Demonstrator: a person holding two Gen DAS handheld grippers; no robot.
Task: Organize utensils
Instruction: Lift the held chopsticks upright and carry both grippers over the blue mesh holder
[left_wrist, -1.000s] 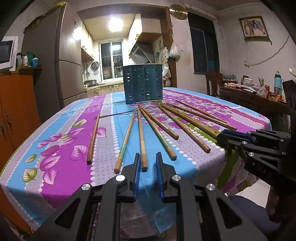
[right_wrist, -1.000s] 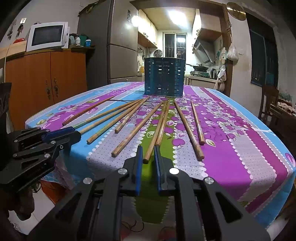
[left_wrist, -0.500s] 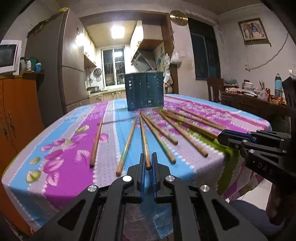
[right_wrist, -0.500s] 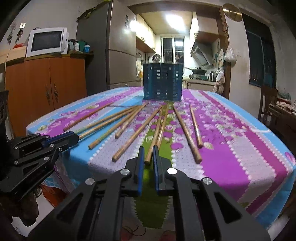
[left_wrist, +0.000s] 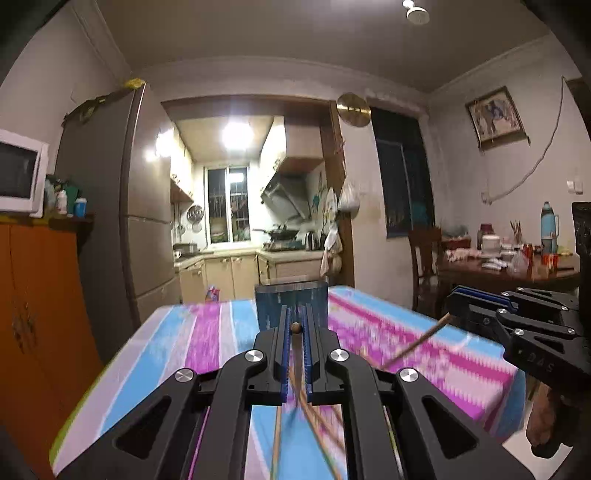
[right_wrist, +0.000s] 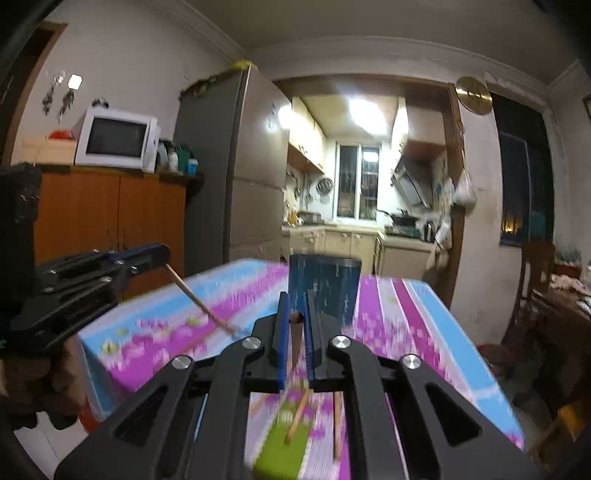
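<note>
My left gripper (left_wrist: 295, 312) is shut on the butt end of a wooden chopstick (left_wrist: 295, 328), which hangs down from the pads toward the table. In the right wrist view, my right gripper (right_wrist: 296, 301) is shut on another chopstick (right_wrist: 295, 317) the same way. Each view shows the other gripper from the side with its stick slanting down: the right gripper (left_wrist: 456, 293) with its chopstick (left_wrist: 413, 345), the left gripper (right_wrist: 162, 254) with its chopstick (right_wrist: 199, 302). The dark blue slotted utensil holder (right_wrist: 332, 284) stands upright at the table's far end, ahead of both grippers.
Several chopsticks (right_wrist: 297, 417) still lie on the floral tablecloth (left_wrist: 207, 343) below the grippers, blurred by motion. An orange cabinet (right_wrist: 110, 214) with a microwave stands left, a fridge behind it. A wooden chair and a cluttered side table (left_wrist: 509, 266) stand on the right.
Both grippers closed on the near ends of chopsticks and rose well above the table, tipping up toward level. The table and holder now sit low in both views.
</note>
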